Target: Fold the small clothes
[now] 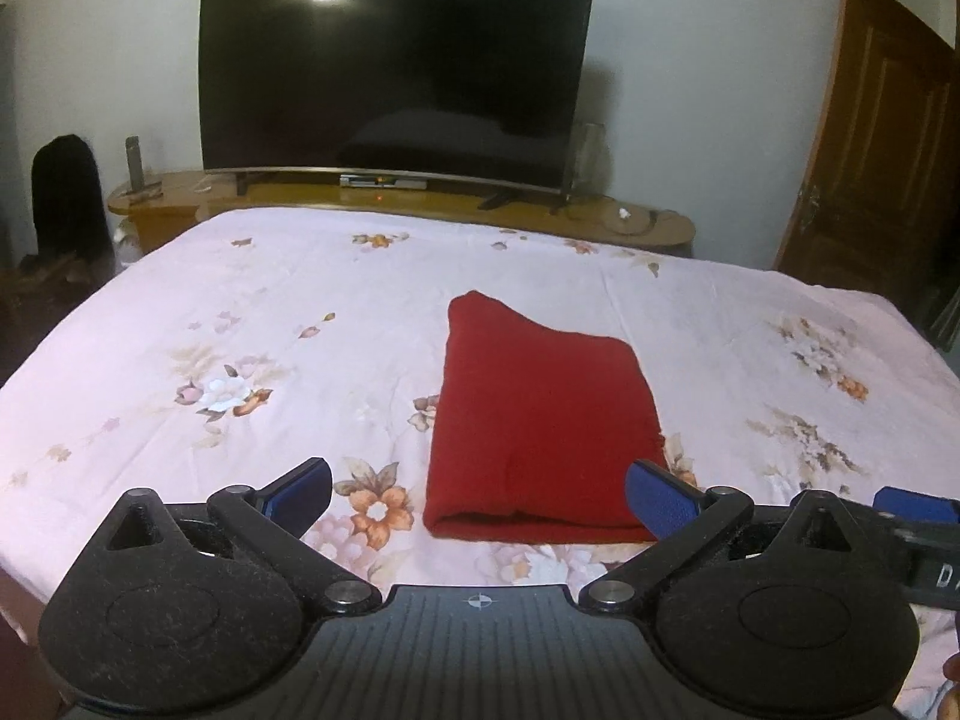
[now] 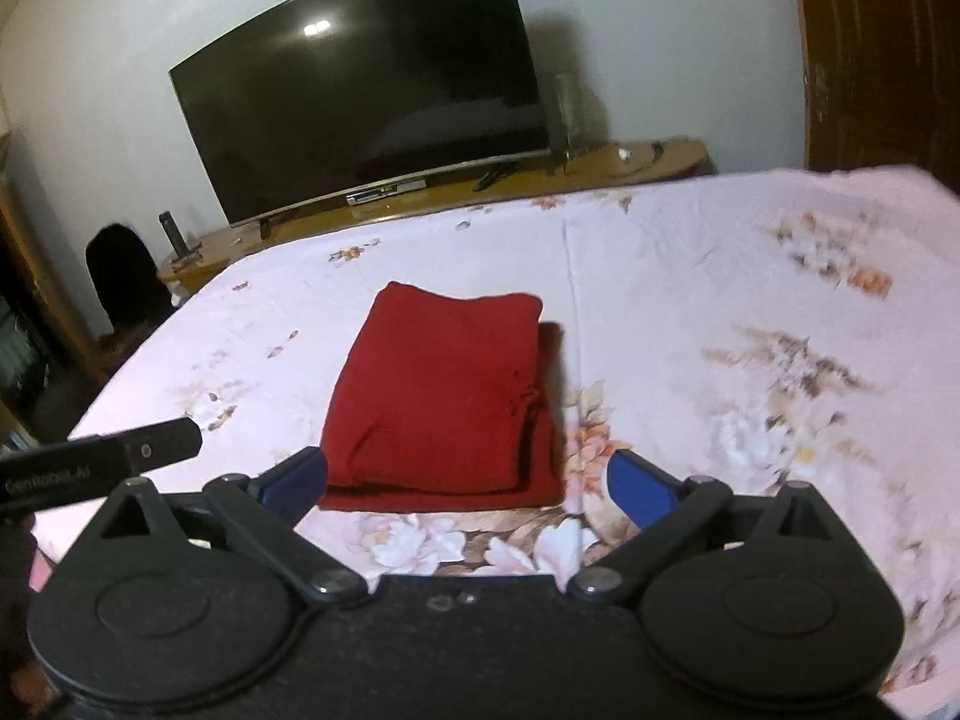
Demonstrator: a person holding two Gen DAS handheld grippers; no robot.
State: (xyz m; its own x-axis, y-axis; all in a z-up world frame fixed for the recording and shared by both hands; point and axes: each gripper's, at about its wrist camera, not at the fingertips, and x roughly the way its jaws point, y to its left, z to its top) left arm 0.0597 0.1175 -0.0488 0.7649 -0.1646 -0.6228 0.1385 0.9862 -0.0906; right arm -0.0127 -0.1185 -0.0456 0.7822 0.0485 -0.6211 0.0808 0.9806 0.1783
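Observation:
A red garment (image 1: 540,420) lies folded into a flat rectangle on the pink floral bedsheet (image 1: 240,312). It also shows in the right wrist view (image 2: 444,402), with a lower layer sticking out on its right side. My left gripper (image 1: 480,495) is open and empty, just in front of the garment's near edge. My right gripper (image 2: 468,480) is open and empty, also just short of the near edge. The right gripper shows at the right edge of the left wrist view (image 1: 912,507). The left gripper's body shows at the left of the right wrist view (image 2: 102,462).
A large dark TV (image 1: 396,78) stands on a wooden cabinet (image 1: 420,204) beyond the bed's far edge. A brown door (image 1: 882,144) is at the right. A dark object (image 1: 63,192) sits at the left by the wall.

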